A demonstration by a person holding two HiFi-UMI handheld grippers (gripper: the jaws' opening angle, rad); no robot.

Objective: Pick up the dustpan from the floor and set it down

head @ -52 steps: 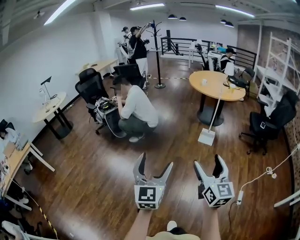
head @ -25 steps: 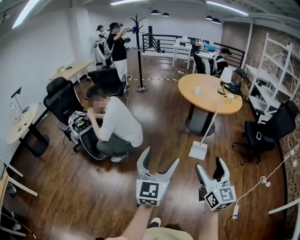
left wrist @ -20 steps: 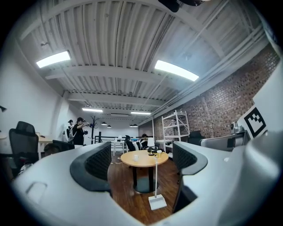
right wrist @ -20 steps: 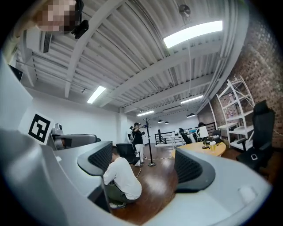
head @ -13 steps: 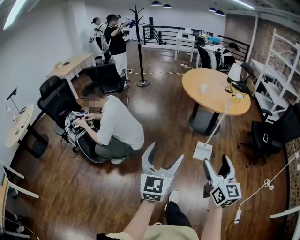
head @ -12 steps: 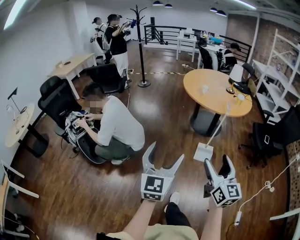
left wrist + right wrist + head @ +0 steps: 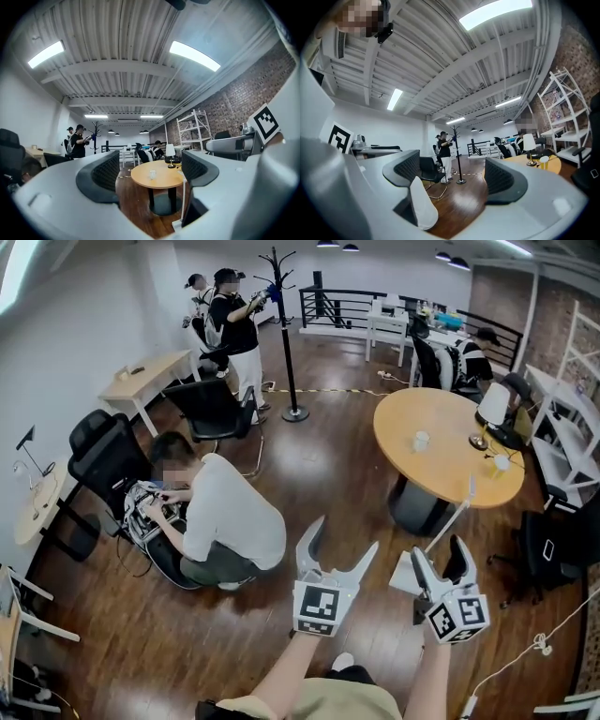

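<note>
The dustpan (image 7: 401,577) is white with a long upright handle (image 7: 452,514). It stands on the wood floor beside the round table's foot, its pan partly hidden behind my right gripper (image 7: 439,549). In the left gripper view the dustpan (image 7: 183,206) shows low between the jaws, still some way ahead. My left gripper (image 7: 345,535) is held level in the air; its jaws are closing and there is nothing between them. The right gripper (image 7: 454,176) has its jaws apart and empty too. Neither gripper touches the dustpan.
A person in a white shirt (image 7: 230,521) crouches on the floor at the left, by a black office chair (image 7: 105,451). The round wooden table (image 7: 445,442) is ahead at the right, and a coat stand (image 7: 284,334) and standing people are at the back. A cable (image 7: 539,643) lies on the floor at the right.
The view has travelled forward across the room: the round table, the dustpan and the crouching person are now nearer. Both grippers stay held out in front, empty.
</note>
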